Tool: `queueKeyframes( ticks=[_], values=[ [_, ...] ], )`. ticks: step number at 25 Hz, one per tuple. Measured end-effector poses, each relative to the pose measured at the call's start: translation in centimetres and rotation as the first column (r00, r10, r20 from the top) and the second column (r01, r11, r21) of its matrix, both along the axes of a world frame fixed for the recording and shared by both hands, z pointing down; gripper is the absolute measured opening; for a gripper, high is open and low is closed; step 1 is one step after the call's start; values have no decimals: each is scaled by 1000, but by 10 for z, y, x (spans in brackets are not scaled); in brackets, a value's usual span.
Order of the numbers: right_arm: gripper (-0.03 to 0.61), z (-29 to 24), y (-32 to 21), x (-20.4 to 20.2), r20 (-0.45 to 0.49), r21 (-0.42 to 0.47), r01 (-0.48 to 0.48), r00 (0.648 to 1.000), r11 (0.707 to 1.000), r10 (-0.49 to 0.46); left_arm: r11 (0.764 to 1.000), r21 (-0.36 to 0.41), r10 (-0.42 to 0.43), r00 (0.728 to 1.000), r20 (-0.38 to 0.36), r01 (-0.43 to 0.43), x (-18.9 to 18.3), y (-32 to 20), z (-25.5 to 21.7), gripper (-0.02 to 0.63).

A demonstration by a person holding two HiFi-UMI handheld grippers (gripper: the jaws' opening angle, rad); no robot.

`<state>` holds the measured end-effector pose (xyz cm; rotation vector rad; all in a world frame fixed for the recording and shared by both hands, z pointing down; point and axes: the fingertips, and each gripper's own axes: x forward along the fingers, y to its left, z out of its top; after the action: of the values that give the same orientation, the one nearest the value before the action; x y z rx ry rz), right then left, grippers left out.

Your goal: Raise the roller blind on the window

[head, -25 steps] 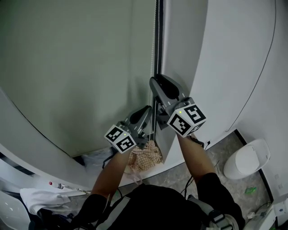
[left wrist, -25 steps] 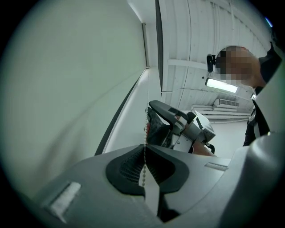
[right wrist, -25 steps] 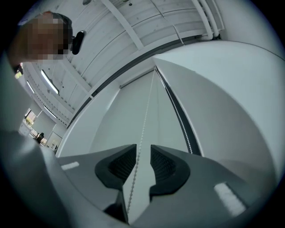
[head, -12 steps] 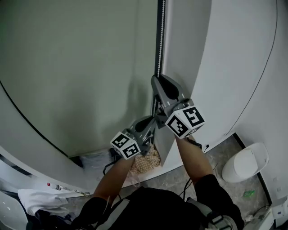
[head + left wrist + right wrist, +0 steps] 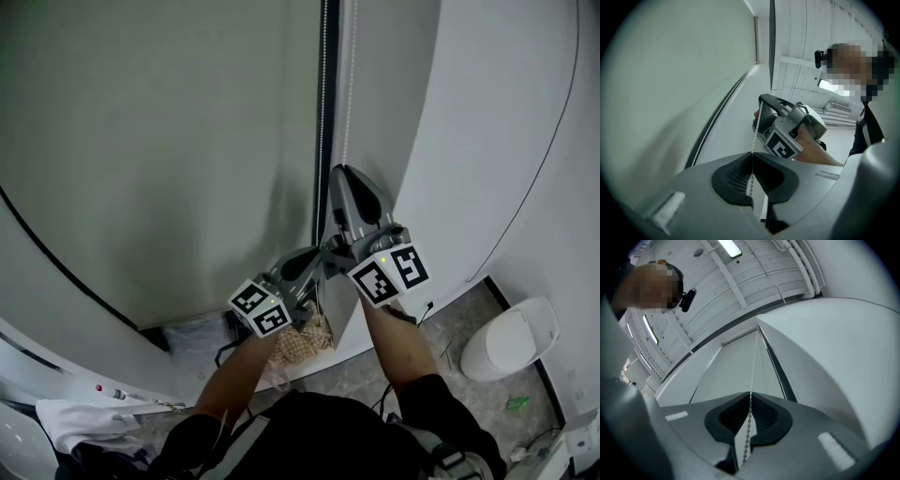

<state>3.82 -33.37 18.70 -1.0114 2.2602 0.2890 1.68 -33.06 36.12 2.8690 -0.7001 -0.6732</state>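
Grey-green blind (image 5: pixel 141 141): on your left, smooth matt fabric hanging flat over the window. It fills the left of the head view, so most of the raising looks to lie ahead of you.
Dark strip (image 5: pixel 323 94): narrow and straight, running up along the blind's right edge.
Left gripper (image 5: pixel 752 154): the lower of your two, pointing upward. Its jaws are clamped on the chain, which passes between the ribbed black pads and hangs out below. You seem to hold it here to keep the strand taut while the other hand takes a new grip.
Chain (image 5: pixel 349 94): white, made of small round beads. It hangs as a thin straight line just right of the dark strip and looks taut above your grippers.
Right gripper (image 5: pixel 750 393): just above the left one, apparently on the same strand. Its jaws have just been closing and now pinch the beads between grey wedge-shaped fingers with ribbed black pads. Gripping high should give you a long downward pull.
Wall (image 5: pixel 487 141): on your right, white and smooth, with a thin black cable curving down it.
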Motion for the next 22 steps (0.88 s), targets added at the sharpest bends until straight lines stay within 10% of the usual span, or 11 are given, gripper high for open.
queueKeyframes(
  ticks=[11,22],
  values=[
    [15,31,1,17,29,6,-55,998,998,55,999,-27,21,999,38,-20,-24,-3,26,96],
    [15,143,-6,-14,-48,-175,-13,999,985,5,993,111,39,998,-41,-34,-45,-9,-59,119]
  ],
)
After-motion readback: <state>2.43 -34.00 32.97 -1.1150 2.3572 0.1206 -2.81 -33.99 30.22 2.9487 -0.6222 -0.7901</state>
